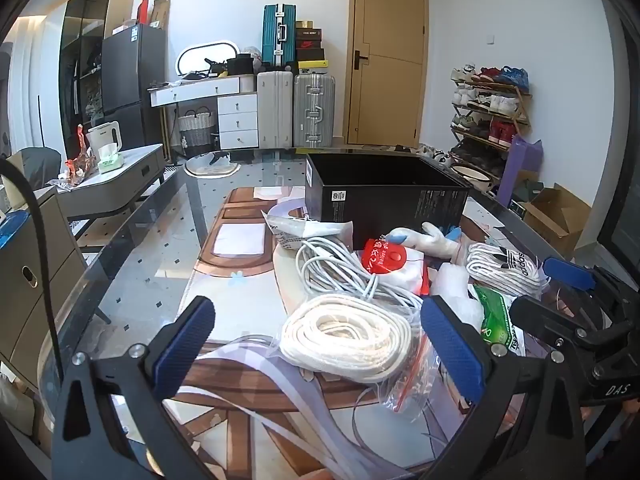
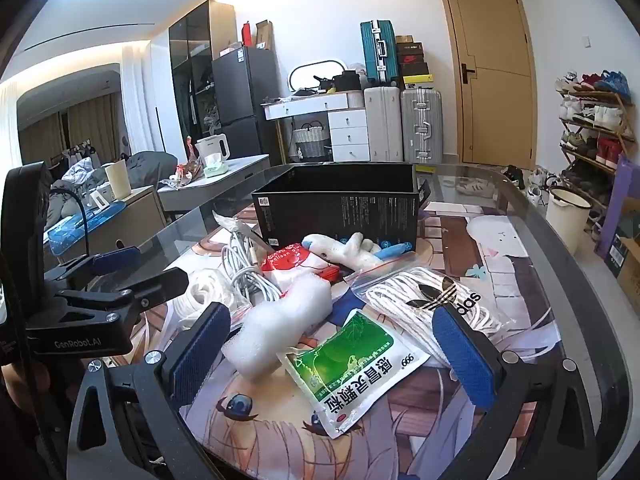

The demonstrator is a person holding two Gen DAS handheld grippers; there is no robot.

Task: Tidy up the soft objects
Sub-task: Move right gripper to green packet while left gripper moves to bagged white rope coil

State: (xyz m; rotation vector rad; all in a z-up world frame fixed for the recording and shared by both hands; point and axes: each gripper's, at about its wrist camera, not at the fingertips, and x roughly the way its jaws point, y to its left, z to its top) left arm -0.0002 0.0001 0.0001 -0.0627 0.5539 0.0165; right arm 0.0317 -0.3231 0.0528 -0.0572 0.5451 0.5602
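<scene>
Glass tabletop (image 2: 568, 280) holds coiled white rope (image 1: 344, 334), crinkly green packet (image 2: 352, 364); both grippers' ribbed blue fingers (image 1: 182, 342) apart.

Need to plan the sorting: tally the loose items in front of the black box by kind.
Bagged white rope or lace bundles: 2
White cable coil: 1
Red pouch: 1
Plush toy: 1
Foam wrap: 1
Green sachet: 1
Total: 7
</scene>
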